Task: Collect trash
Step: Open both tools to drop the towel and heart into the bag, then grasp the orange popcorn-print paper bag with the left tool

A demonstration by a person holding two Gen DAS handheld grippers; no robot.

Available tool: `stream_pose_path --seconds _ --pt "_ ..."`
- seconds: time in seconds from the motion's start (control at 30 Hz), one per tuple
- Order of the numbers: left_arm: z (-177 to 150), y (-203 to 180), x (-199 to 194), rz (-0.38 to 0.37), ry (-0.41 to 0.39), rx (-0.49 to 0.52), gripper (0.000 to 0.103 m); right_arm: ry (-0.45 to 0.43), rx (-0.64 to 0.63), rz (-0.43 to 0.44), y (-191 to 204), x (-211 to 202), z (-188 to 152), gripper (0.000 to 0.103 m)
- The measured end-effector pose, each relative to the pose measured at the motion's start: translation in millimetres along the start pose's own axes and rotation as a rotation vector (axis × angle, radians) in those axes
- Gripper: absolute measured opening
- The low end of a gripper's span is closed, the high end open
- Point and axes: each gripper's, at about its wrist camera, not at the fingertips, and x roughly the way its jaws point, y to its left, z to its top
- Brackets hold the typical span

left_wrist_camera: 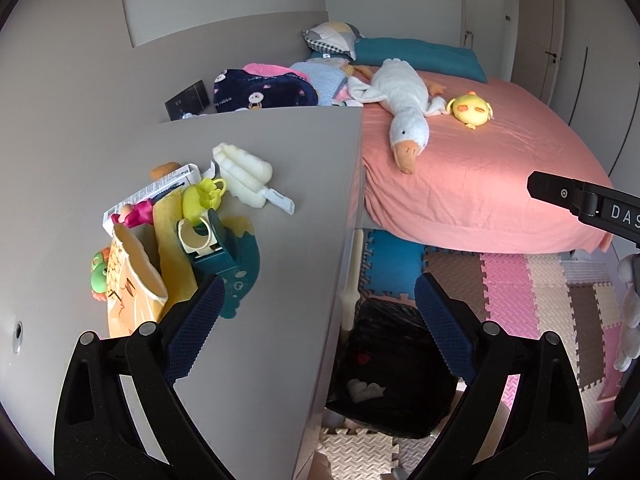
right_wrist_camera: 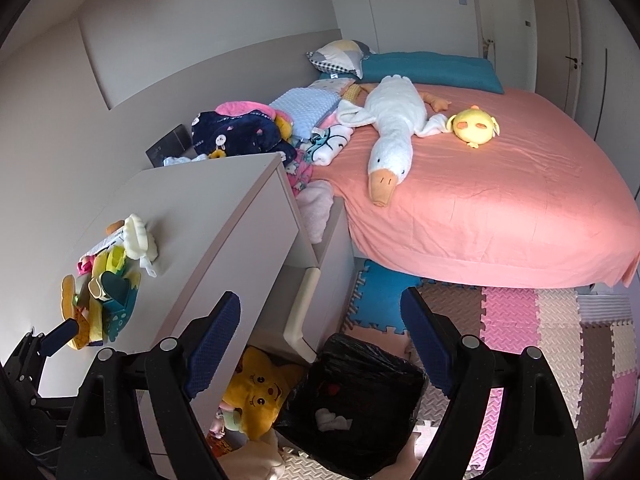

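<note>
1. My left gripper (left_wrist_camera: pixel 316 320) is spread wide and holds nothing. One finger hangs over the front edge of the counter (left_wrist_camera: pixel 260 184), the other over the bin.
2. My right gripper (right_wrist_camera: pixel 320 334) is wide too and empty. It hangs right above the trash bin (right_wrist_camera: pixel 360 380), so I think it is here to drop things in.
3. The trash bin sits on the floor by the counter's front corner. It has a black bag, and some white crumpled trash (right_wrist_camera: pixel 332 420) lies inside already.
4. A yellow soft toy (right_wrist_camera: pixel 260 392) is tucked under the counter, just beside the bin.
5. On the counter's left edge there is a heap: a teal tape holder (left_wrist_camera: pixel 224 256), small toys and a white foam piece (left_wrist_camera: pixel 244 172). I guess the foam may be trash to grab next.
6. Far off is the pink bed (right_wrist_camera: pixel 500 200) with a white goose toy (right_wrist_camera: pixel 392 132) lying on it.
</note>
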Motion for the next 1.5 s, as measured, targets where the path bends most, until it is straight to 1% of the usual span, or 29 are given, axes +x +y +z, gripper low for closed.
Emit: stream_pose_path --seconds 0.6,0.9,1.17,1.2,1.23,1.3,1.33,1.47,1.5 --pt "-16.6 74.7 -5.2 0.096 0.018 -0.086 0.092 0.029 -0.055 0.065 57.9 18.7 -4.1 0.082" --pt "-26.7 114.5 16.4 0.133 0.062 -0.16 0.092 0.052 -0.09 0.082 81.9 31.9 -2.8 0.082" --pt "-26.3 133.3 32.5 0.166 0.06 -0.194 0.092 0.07 -0.11 0.085 97.5 44.1 -1.0 0.082" --pt "-26.4 135.0 33.5 0.165 0.058 -0.2 0.091 0.072 -0.112 0.085 99.7 45.4 -0.9 0.082" --pt "-26.5 136.9 34.6 0.161 0.057 -0.207 0.086 0.074 -0.115 0.086 101.7 46.8 -1.0 0.082" --pt "-27.4 141.6 36.7 0.154 0.06 -0.223 0.081 0.078 -0.121 0.088 105.3 49.1 -1.6 0.082" --pt "-28.2 144.2 37.4 0.147 0.061 -0.232 0.075 0.08 -0.123 0.09 107.3 50.2 -1.9 0.082" --pt "-30.5 155.7 37.4 0.122 0.055 -0.279 0.063 0.088 -0.136 0.099 116.6 55.6 -1.9 0.082" --pt "-31.4 158.8 37.0 0.113 0.052 -0.29 0.058 0.091 -0.14 0.102 118.9 57.2 -1.7 0.082"
